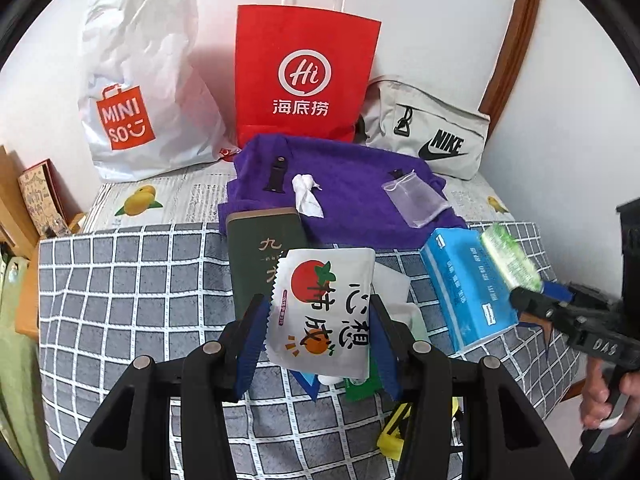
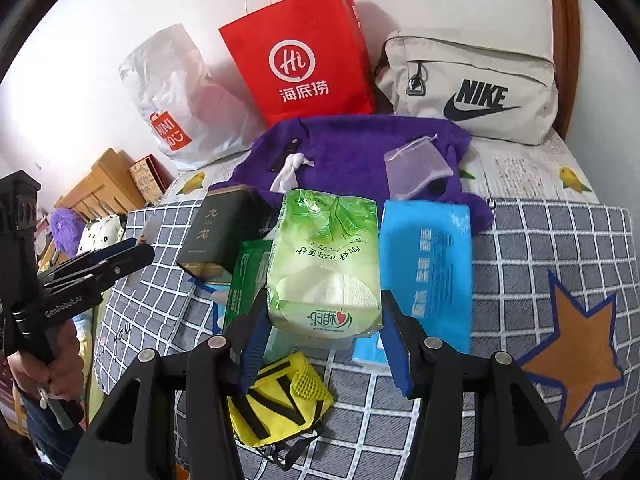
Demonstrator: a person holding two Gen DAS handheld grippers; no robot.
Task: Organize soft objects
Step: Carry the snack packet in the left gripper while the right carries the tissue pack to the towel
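Observation:
My left gripper is shut on a white tissue pack with a red tomato print and holds it above the checked cloth. My right gripper is shut on a green tissue pack; it also shows in the left wrist view, held over a blue tissue pack. The blue tissue pack lies just right of the green one. A purple towel lies behind, with a crumpled white tissue and a small clear pouch on it.
A white Miniso bag, a red paper bag and a beige Nike bag stand against the wall. A dark green box lies on the checked cloth. A yellow mesh bag and a green packet lie near the grippers.

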